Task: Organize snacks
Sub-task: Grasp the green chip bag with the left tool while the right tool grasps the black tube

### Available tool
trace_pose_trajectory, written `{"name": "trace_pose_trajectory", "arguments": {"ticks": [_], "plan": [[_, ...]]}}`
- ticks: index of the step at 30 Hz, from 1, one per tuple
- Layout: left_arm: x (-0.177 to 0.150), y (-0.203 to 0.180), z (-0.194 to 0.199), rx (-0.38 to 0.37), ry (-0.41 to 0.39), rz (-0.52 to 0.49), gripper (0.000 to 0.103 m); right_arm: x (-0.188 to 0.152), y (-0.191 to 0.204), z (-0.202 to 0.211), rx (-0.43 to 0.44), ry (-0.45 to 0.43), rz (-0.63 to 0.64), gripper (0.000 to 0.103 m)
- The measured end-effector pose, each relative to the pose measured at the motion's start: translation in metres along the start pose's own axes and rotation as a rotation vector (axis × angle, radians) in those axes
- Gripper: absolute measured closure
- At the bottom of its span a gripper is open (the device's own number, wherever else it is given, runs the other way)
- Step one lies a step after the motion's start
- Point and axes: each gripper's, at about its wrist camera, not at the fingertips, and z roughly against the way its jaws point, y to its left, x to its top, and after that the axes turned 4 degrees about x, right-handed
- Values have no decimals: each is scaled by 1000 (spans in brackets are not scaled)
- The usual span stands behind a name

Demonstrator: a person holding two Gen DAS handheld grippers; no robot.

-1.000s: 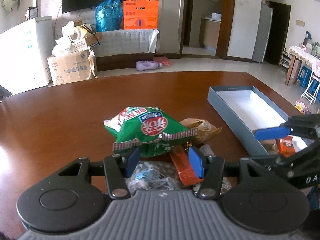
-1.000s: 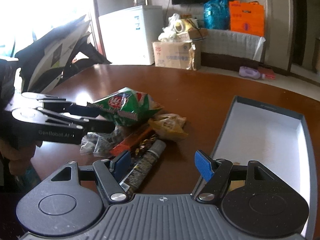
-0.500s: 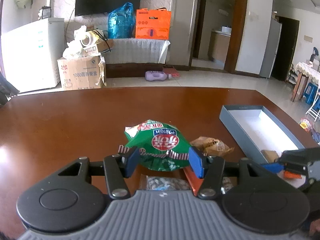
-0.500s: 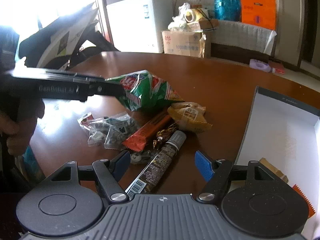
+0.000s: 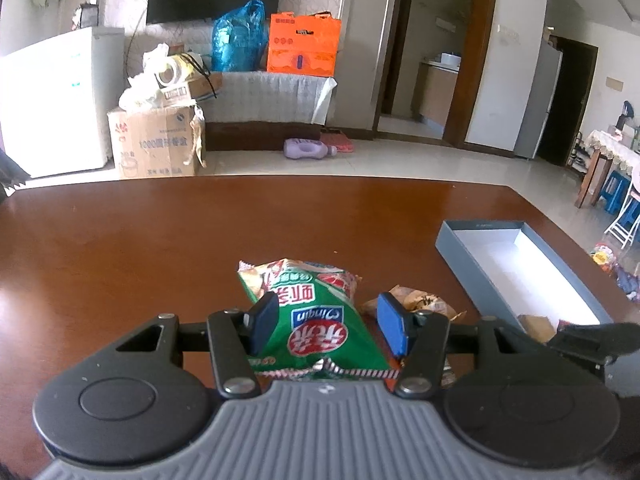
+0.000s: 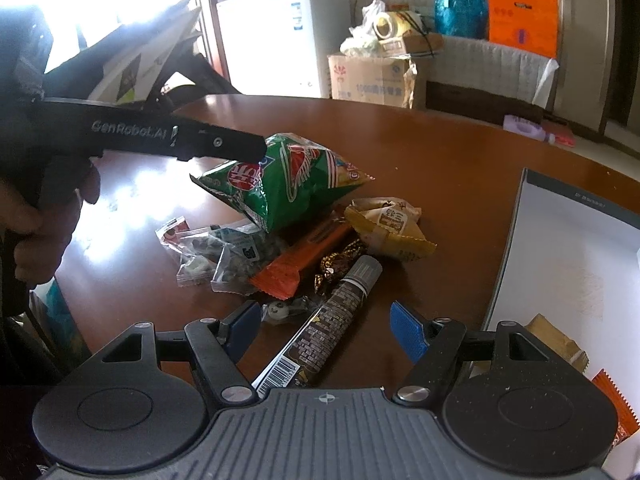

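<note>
"GenRobot.AI" left tool point(image 6: 256, 152) grips green "Qinqin" bag point(image 6: 288, 184); right tool point(image 6: 324, 332) open.

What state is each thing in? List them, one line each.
Green chip bag: sealed, lifted off the pile in the left gripper.
Right gripper: jaws open, nothing held.
Grey box: lidless, a few packets at its near end.
Dark tube snack: lying flat on the table.
Yellow packet: sealed, lying on the table.

Left gripper point(image 6: 256, 152) lifts the puffy green foil snack bag point(image 6: 288, 184) above the wrapper pile; right gripper point(image 6: 324, 330) gapes over the dark wrapped bar point(image 6: 332, 320).
</note>
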Motion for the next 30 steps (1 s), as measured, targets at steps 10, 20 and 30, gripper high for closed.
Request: {"name": "trace_pose_trajectory", "arguments": {"ticks": [10,20,30], "plan": [[25,-1,-34,41,43,-26,26,2,-5,-2,0,0,-7,31],[22,-10,-64,64,110,-67,26,-1,-4,-11,-7,27,-9,36],[17,-19,-81,83,131,-111,26,-2,-6,-15,-30,36,-30,51]]}}
